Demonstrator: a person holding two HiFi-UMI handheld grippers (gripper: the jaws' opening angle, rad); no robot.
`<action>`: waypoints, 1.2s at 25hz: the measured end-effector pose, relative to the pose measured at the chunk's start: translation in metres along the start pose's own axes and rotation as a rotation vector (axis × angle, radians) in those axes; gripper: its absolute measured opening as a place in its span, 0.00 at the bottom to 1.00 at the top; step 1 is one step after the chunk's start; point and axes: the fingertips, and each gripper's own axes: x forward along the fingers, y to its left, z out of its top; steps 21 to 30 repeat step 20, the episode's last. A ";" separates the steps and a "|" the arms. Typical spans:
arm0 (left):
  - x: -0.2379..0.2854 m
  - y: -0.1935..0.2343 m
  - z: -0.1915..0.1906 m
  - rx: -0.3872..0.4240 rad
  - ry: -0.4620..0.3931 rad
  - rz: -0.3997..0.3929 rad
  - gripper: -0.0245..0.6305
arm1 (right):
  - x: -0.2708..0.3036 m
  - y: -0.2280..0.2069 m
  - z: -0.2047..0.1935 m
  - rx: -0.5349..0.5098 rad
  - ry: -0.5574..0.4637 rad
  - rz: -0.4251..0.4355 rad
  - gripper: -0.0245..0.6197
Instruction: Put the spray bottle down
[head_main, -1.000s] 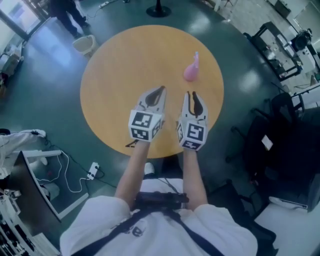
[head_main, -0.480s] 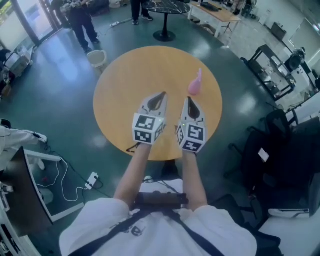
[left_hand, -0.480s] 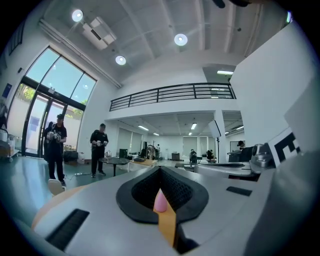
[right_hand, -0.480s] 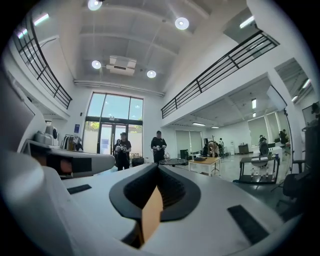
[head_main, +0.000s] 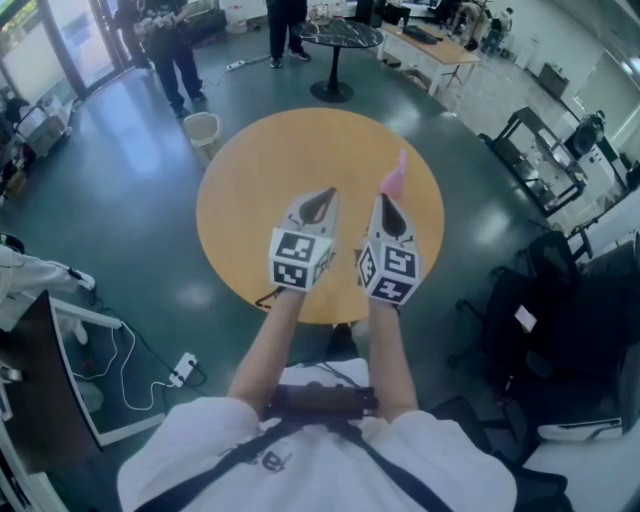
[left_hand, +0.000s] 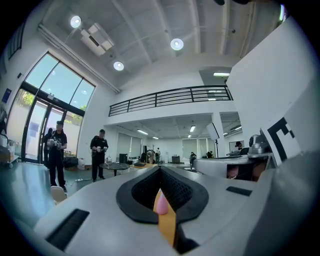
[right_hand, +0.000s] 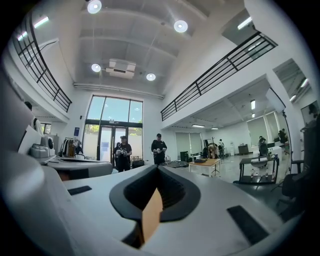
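The pink spray bottle (head_main: 394, 178) stands upright on the round wooden table (head_main: 260, 170), right of its middle. In the head view the right gripper's tip hides the bottle's base. My left gripper (head_main: 322, 196) and right gripper (head_main: 384, 204) hover side by side over the table's near half, both shut and empty, pointing away from me. Through the gap behind the left gripper's (left_hand: 160, 167) closed jaws I see the bottle's pink top (left_hand: 161, 202). The right gripper view shows that gripper (right_hand: 158, 167) shut, with only a sliver of the table (right_hand: 151, 217) behind its jaws.
Two people (head_main: 170, 40) stand beyond the table near a pale bin (head_main: 203, 128). A small dark round table (head_main: 340, 35) and desks lie further back. Black chairs and equipment (head_main: 560, 300) crowd the right side. A desk with cables (head_main: 60, 370) is at my left.
Both grippers have risen and now sit closer to the bottle in the head view, the right one overlapping its base. The bottle has stayed on the table. More of the room shows.
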 end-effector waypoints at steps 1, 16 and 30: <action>0.000 0.000 0.001 0.003 -0.001 -0.001 0.05 | 0.000 0.000 0.001 0.004 -0.004 0.000 0.05; 0.011 -0.007 0.013 0.023 -0.018 -0.025 0.05 | -0.001 -0.013 0.013 -0.007 -0.030 -0.026 0.05; 0.012 -0.010 0.016 0.027 -0.024 -0.031 0.05 | -0.004 -0.016 0.014 -0.009 -0.035 -0.033 0.05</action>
